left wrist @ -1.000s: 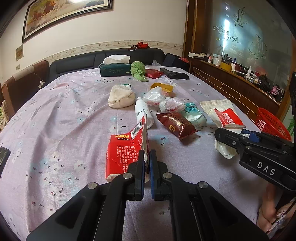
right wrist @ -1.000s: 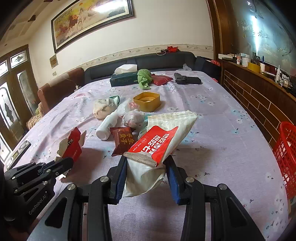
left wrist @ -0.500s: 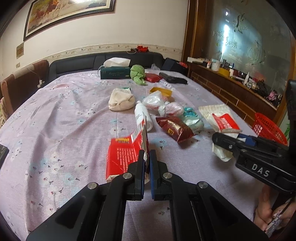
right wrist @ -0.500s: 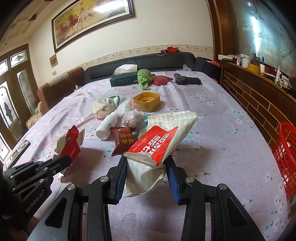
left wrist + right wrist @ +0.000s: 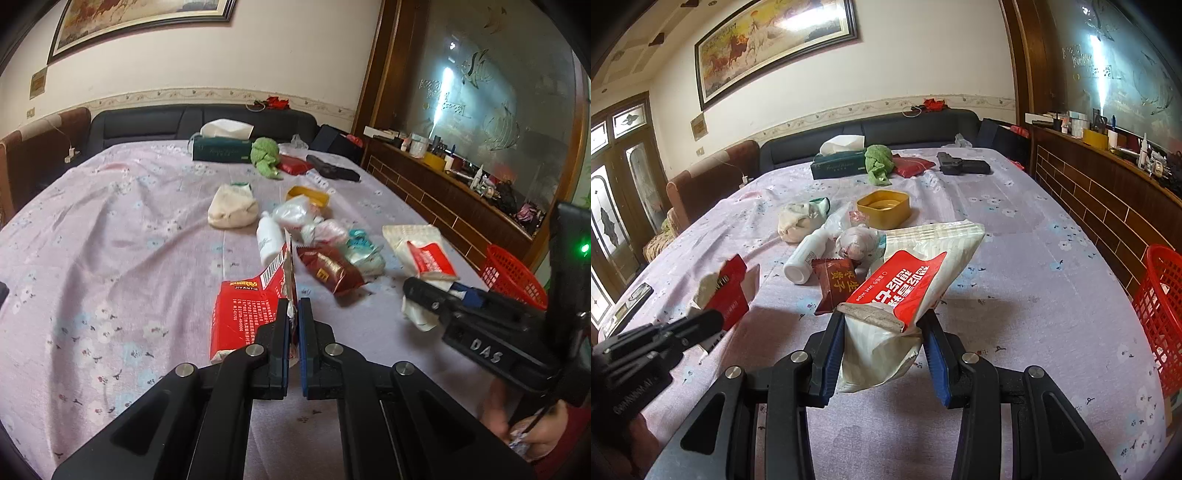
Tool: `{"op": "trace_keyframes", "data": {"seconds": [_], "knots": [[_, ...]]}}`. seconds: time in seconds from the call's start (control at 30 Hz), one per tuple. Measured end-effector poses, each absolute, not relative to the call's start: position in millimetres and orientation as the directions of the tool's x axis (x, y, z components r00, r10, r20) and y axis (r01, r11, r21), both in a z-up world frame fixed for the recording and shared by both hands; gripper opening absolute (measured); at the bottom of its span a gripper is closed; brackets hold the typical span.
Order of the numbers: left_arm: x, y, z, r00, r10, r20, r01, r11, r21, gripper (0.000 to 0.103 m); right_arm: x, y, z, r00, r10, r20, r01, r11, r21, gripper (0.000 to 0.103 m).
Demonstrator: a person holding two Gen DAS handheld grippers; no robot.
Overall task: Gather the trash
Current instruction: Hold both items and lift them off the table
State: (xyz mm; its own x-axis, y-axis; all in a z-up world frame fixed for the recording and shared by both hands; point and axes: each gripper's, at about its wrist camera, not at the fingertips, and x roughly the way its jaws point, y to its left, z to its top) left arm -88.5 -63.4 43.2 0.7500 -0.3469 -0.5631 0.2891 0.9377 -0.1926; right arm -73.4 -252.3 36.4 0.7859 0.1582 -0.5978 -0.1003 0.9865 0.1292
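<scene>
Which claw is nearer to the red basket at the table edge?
Right. The right claw, shut on the wipes pack, is on the side of the red basket; the left claw, holding the red packet, is farther away.

A table covered with a lilac flowered cloth [image 5: 1015,229] carries a central cluster: a yellow tub [image 5: 883,208], a white bottle [image 5: 807,253] lying flat, a dark red snack packet [image 5: 834,282] and a cream cloth bundle [image 5: 796,221]. At the far edge lie a green tissue box [image 5: 837,167], a green rag [image 5: 879,163] and a black object [image 5: 962,163].
</scene>
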Motion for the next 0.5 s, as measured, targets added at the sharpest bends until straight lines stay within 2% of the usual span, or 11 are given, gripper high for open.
{"op": "trace_keyframes", "data": {"seconds": [0.2, 0.5], "knots": [[-96, -65, 58, 0.764, -0.349, -0.543, 0.295, 0.937, -0.187, 0.004, -81, -254, 41, 0.800, 0.159, -0.578, -0.111, 0.987, 0.118, 0.044], [-98, -80, 68, 0.758, -0.366, -0.540, 0.322, 0.930, -0.178, 0.004, -96, -271, 55, 0.794, 0.230, -0.563, -0.134, 0.969, 0.206, 0.044]]}}
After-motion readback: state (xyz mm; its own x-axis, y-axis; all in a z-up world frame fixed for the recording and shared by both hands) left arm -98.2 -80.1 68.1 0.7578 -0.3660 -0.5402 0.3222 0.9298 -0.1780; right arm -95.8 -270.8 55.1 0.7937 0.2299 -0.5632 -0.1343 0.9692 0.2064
